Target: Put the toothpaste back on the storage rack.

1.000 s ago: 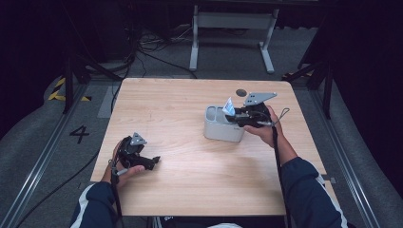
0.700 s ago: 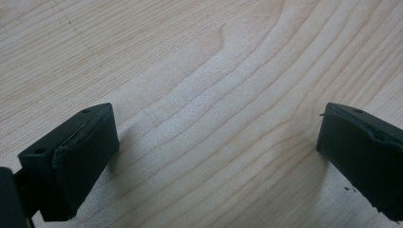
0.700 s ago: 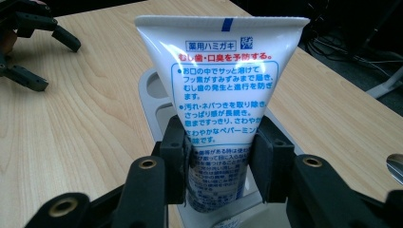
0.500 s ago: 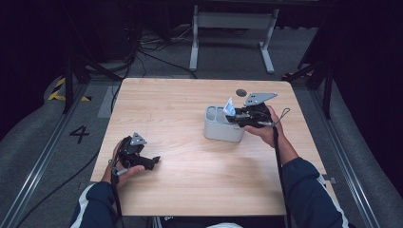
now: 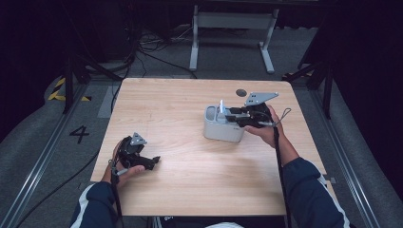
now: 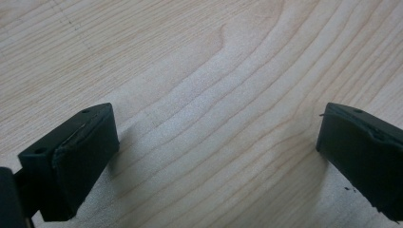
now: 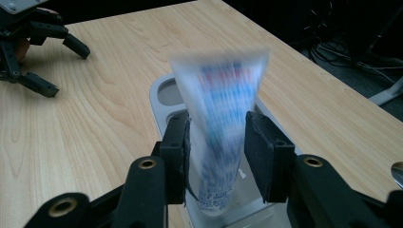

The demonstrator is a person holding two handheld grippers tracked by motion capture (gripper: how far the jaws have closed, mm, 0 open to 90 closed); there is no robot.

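A white toothpaste tube (image 7: 221, 95) with blue and red print stands upright, its lower end down inside a grey holder (image 7: 159, 95). My right gripper (image 7: 216, 137) is shut on the tube, one pad on each side. The tube looks blurred. In the high view the holder (image 5: 222, 130) sits right of the table's middle, with the tube (image 5: 221, 107) poking out of it and the right gripper (image 5: 227, 115) over its top. My left gripper (image 5: 154, 161) rests near the front left of the table. Its jaws stand wide open over bare wood (image 6: 216, 152).
A small dark round spot (image 5: 241, 92) lies on the wooden table (image 5: 176, 109) behind the holder. Beyond the far edge stand a metal frame (image 5: 233, 21) and floor cables. The left gripper (image 7: 35, 42) shows far off in the right gripper view.
The tube now stands straighter in the holder than before, and the right gripper has shifted slightly with it. The left gripper has not moved.
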